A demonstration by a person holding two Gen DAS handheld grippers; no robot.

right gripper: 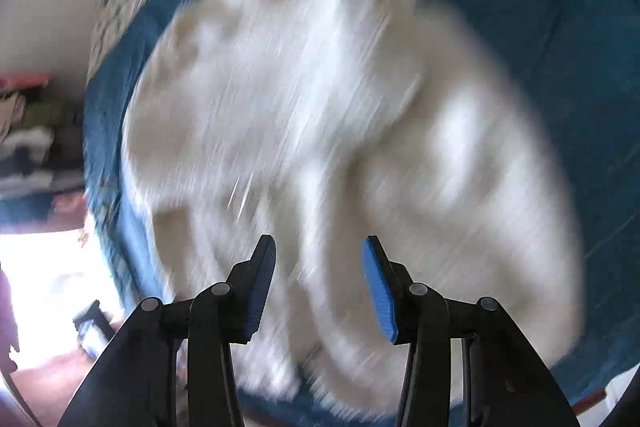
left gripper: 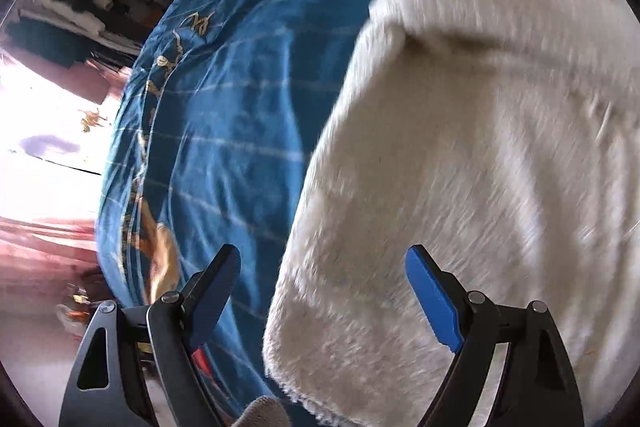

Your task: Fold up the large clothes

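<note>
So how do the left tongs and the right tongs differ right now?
The left tongs stand wide apart; the right tongs have a narrower gap. The left tongs straddle the edge of the white fluffy garment, one finger over the blue bedspread; the right tongs hang fully over the garment. The right view is more blurred. Both have blue pads, point down at the bed and hold nothing.
</note>
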